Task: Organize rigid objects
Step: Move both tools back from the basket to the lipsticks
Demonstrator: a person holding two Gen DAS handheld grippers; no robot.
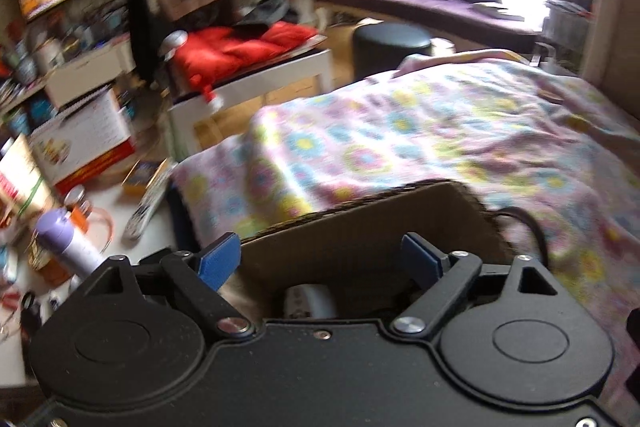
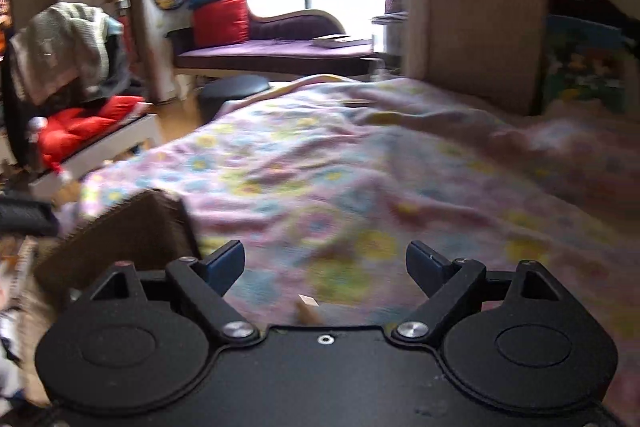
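Left gripper [image 1: 322, 259] spread wide above an open box [image 1: 360, 227] (pale object [image 1: 310, 301] inside). Right gripper [image 2: 325, 265] likewise spread, empty, over the bed [image 2: 360, 167].

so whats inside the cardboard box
In the cardboard box, one pale grey rounded object shows near the bottom. The left gripper, open, covers the rest of the inside.
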